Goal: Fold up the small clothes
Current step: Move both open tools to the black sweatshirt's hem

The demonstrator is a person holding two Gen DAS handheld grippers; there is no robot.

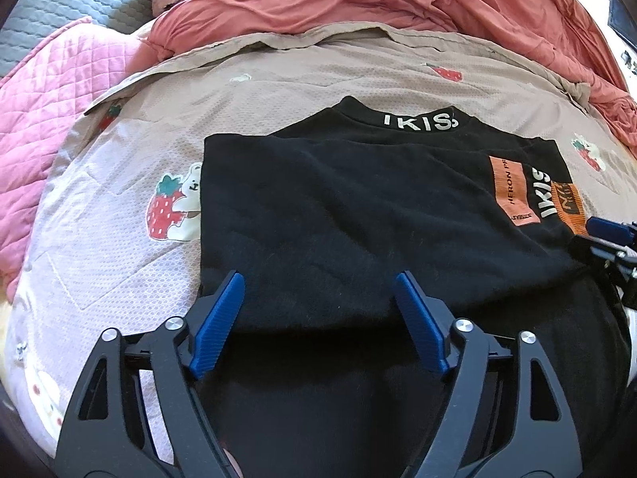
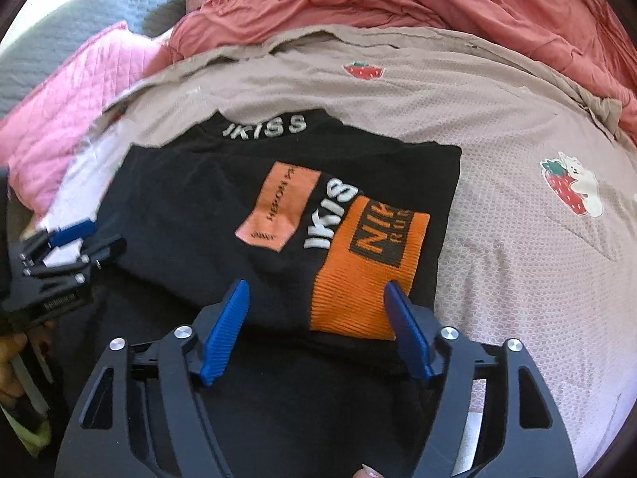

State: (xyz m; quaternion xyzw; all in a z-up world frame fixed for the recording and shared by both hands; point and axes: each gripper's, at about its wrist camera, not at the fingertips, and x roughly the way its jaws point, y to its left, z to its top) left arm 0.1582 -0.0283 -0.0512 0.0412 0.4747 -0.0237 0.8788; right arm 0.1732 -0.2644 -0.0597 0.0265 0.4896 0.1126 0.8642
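Biggest worry: the folded black shirt [image 1: 358,215] is sitting on a soft, lumpy strawberry sheet [image 1: 119,271], so its near edge could slump or unfold if I snag it pulling away. Both my grippers, left gripper [image 1: 318,290] and right gripper [image 2: 316,296], tilt down over that near edge, 2 sets of jaws spread wide, pinching nothing.
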